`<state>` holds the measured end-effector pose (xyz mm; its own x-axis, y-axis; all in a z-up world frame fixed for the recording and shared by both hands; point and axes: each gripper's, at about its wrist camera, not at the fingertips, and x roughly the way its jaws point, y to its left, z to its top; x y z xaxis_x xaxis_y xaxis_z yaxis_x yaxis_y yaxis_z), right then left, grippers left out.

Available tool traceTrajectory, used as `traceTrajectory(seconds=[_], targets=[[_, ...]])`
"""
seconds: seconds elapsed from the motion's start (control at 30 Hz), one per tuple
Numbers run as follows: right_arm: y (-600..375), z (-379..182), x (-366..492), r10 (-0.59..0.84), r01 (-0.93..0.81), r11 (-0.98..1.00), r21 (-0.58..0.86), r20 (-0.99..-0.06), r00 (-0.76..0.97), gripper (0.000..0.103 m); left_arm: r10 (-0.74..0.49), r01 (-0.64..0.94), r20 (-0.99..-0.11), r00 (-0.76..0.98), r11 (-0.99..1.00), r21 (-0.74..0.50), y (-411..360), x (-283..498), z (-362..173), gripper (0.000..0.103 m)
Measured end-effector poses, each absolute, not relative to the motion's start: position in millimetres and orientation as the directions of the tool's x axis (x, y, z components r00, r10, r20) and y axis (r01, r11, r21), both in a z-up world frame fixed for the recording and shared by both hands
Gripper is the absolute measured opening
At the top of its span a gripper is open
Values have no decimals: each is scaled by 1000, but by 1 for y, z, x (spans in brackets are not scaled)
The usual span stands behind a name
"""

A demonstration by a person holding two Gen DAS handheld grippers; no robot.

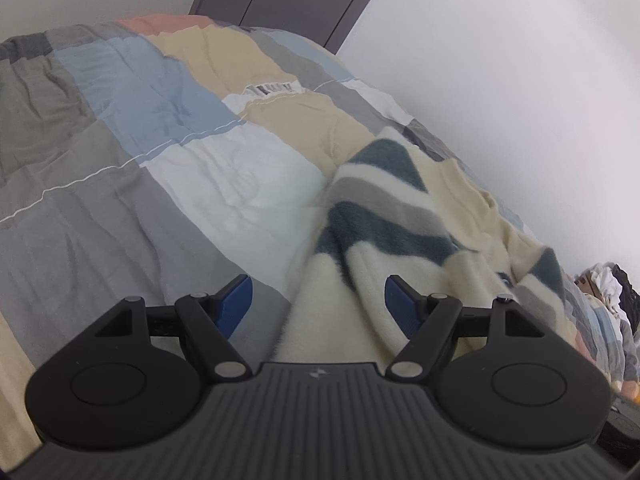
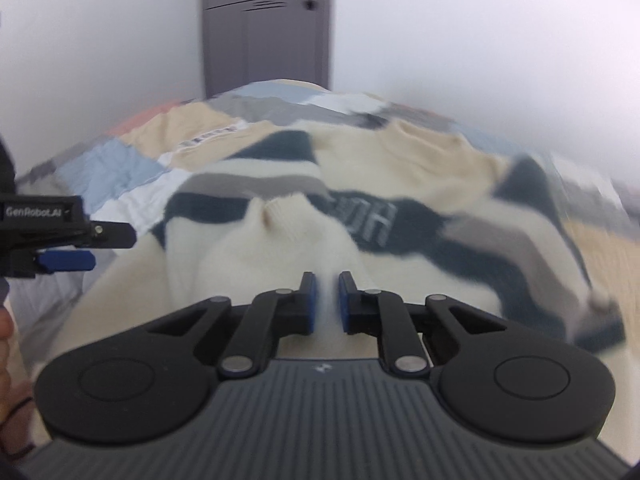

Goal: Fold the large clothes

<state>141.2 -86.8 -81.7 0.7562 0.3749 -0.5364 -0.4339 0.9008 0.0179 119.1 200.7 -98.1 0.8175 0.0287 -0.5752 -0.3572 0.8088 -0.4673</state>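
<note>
Striped sweater (image 2: 320,216) lies spread on the patchwork quilt (image 1: 120,160). Right gripper (image 2: 327,300) is pinched on its cream hem; left gripper (image 1: 318,304) is spread wide, straddling an ungripped fold. Likely the opening grasp; next, left must close before lifting.

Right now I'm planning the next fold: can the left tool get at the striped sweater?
Probably yes. The left tool hangs open with the sweater lying partly between its fingers on the bedspread, and nothing blocks it.
</note>
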Motion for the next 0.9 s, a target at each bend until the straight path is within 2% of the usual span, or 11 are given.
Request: traceTrajectory(seconds=[0.27, 0.43, 0.53, 0.67, 0.7, 0.77, 0.8, 0.9], targets=[[-144, -85, 134, 361, -270, 932, 240, -593, 720, 14, -14, -302, -586, 810, 848, -436, 182, 120, -99, 77], [-168, -83, 123, 338, -205, 938, 279, -608, 718, 14, -29, -261, -590, 807, 879, -400, 166, 121, -97, 77], [-182, -80, 120, 345, -171, 929, 329, -599, 723, 16, -36, -246, -592, 805, 888, -389, 161, 120, -97, 77], [-188, -67, 123, 364, -202, 920, 335, -543, 757, 18, -40, -240, -595, 803, 891, -384, 158, 122, -98, 77], [-186, -64, 125, 374, -215, 917, 336, -536, 757, 20, -40, -240, -598, 801, 893, -381, 158, 122, -99, 77], [-182, -60, 131, 403, -244, 905, 349, -516, 756, 48, -41, -243, -601, 798, 892, -382, 157, 124, -99, 77], [-178, -57, 133, 412, -256, 901, 350, -506, 758, 51, -44, -242, -602, 798, 891, -385, 157, 125, -99, 77], [-165, -51, 141, 413, -271, 902, 337, -485, 771, 51, -46, -241, -606, 794, 892, -383, 158, 126, -100, 77]])
